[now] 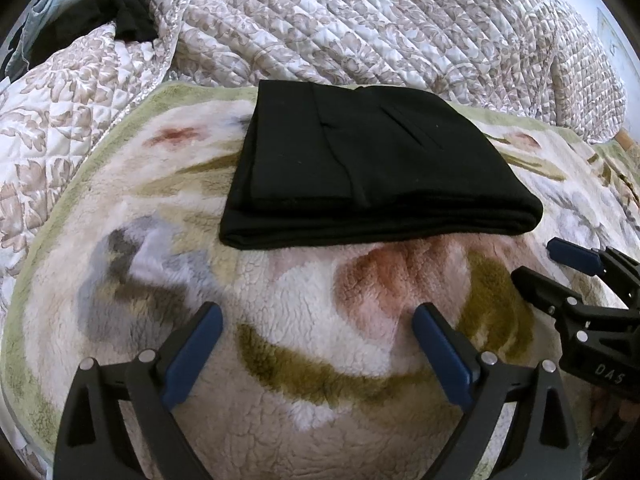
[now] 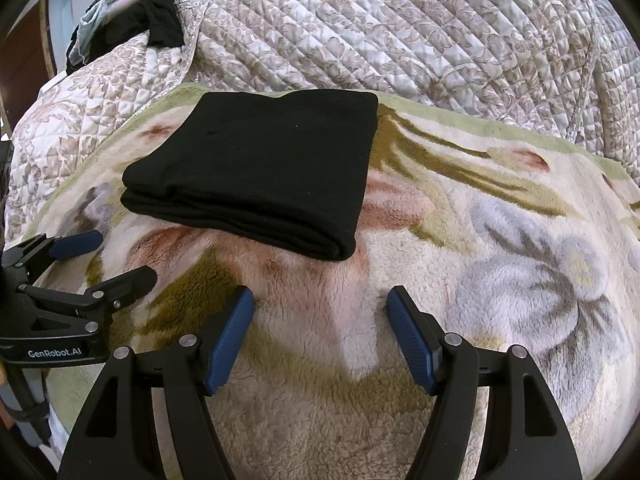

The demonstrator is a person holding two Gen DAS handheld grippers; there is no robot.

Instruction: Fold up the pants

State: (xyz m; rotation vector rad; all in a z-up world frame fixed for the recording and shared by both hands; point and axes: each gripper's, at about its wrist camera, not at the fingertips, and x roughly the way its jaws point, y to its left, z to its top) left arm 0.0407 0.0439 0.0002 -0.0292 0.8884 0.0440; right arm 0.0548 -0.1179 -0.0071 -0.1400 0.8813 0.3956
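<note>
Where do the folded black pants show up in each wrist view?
Left wrist: folded black pants lie upper centre, ahead of the open left gripper.
Right wrist: upper left of centre, beyond the open right gripper.
Shared landmark: floral fleece blanket underneath.

2 wrist views, low over your blanket (image 1: 280,360)
Each looks forward along its own fingers; both share the folded pants (image 1: 372,164) ahead, and each catches your other gripper at its side.

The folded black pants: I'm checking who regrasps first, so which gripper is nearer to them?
Roughly equal, perhaps the right. The left gripper sits before the folded black pants, near their middle; the right gripper sits before their right corner. Both open, empty.
</note>
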